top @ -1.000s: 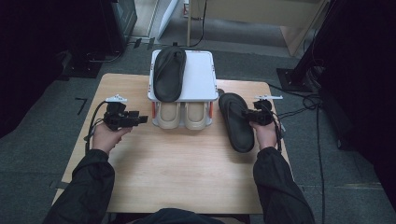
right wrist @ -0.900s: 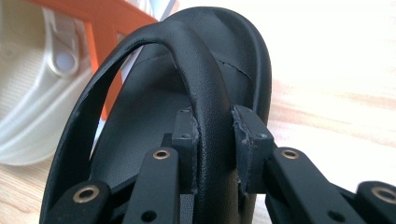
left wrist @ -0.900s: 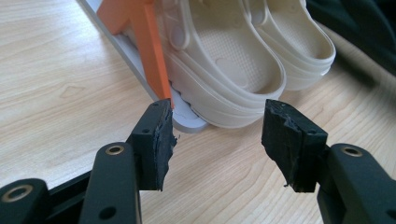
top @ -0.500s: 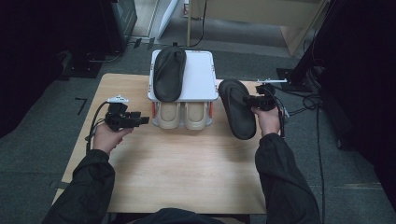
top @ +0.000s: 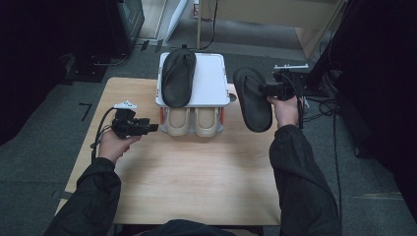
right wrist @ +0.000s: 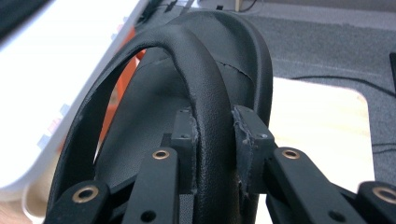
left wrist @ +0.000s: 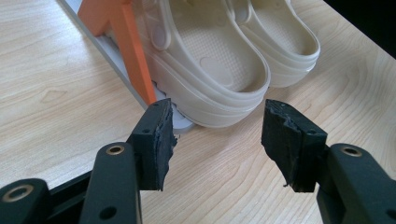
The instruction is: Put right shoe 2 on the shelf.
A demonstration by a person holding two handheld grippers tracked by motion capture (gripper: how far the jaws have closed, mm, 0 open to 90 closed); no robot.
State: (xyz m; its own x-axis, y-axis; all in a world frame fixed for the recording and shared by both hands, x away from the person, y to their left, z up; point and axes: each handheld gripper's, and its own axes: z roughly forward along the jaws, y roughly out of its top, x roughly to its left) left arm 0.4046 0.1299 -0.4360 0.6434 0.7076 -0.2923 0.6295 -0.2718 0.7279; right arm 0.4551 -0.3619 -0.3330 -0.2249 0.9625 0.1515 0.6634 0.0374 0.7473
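Thing in hand: a black slipper (top: 252, 100), held in the air at the upper right of the high view, beside the right edge of the white shoe rack (top: 216, 81), its sole facing the camera.
Right gripper (right wrist: 216, 128): clamped on the slipper's strap; in the right gripper view the two pads pinch the arched black band from either side.
Left gripper (left wrist: 217, 128): jaws apart with nothing between them, resting low at the left of the table, pointed at the cream clogs (left wrist: 224, 60) on the rack's lower shelf.
Weight: likely light; one pinch on the strap carries the whole slipper.
Stiffness: the strap looks like soft, grained, leather-like material that gives under the pads; the sole seems flexible but keeps its shape as it hangs.
Slip: the grained strap should offer grip, though the slipper may swing or twist about the pinch.
Fragility: low; a knock would probably not hurt it.
Where to hold: the middle of the strap, as now, or the sole's edge for a steadier carry.
Other slipper (top: 179, 76): lies on the left half of the rack's white top, the right half bare.
Surface: a light wooden table (top: 196, 182), smooth and flat.
Room: grey carpet floor, cables and dark stands at the edges of the high view.
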